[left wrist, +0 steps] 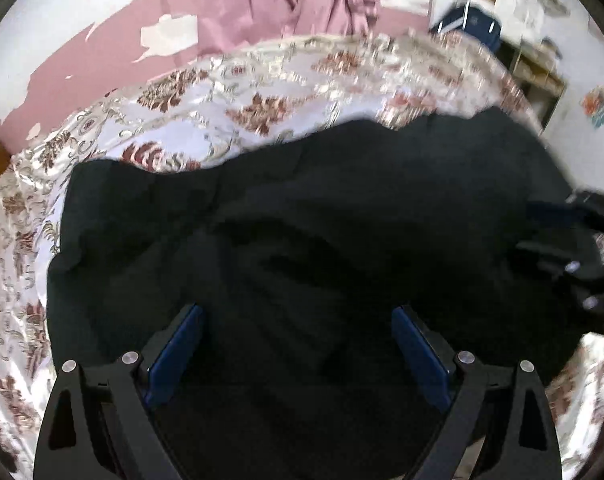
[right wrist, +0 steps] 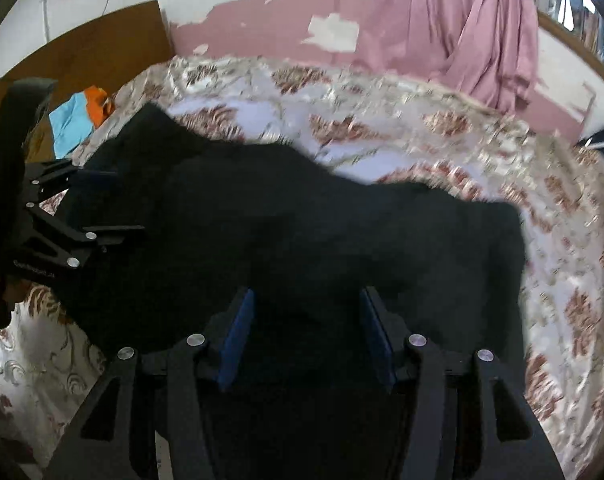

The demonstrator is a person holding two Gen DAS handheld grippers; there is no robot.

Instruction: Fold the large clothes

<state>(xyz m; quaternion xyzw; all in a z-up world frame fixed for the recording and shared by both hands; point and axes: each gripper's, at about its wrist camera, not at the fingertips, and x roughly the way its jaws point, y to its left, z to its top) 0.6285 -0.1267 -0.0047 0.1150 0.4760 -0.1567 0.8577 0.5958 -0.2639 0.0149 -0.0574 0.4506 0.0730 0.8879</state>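
Left wrist view shows the black garment (left wrist: 302, 216) spread on the floral bedspread (left wrist: 229, 92), lying directly ahead of and under the left gripper (left wrist: 297, 316), whose jaws stand spread with nothing pinched. Its long axis runs side to side across both views. The right gripper (right wrist: 308, 300) hangs over the near edge too, jaws apart and empty. Both look about equally near, so either could take the hem.

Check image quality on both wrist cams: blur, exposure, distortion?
Left wrist: motion blur smears the floral bedspread toward the upper right; the black garment is underexposed, folds barely readable. Right wrist: same blur on the bedspread's right side, garment a near-featureless dark mass. Both: strong fisheye curvature, dark corner vignette.
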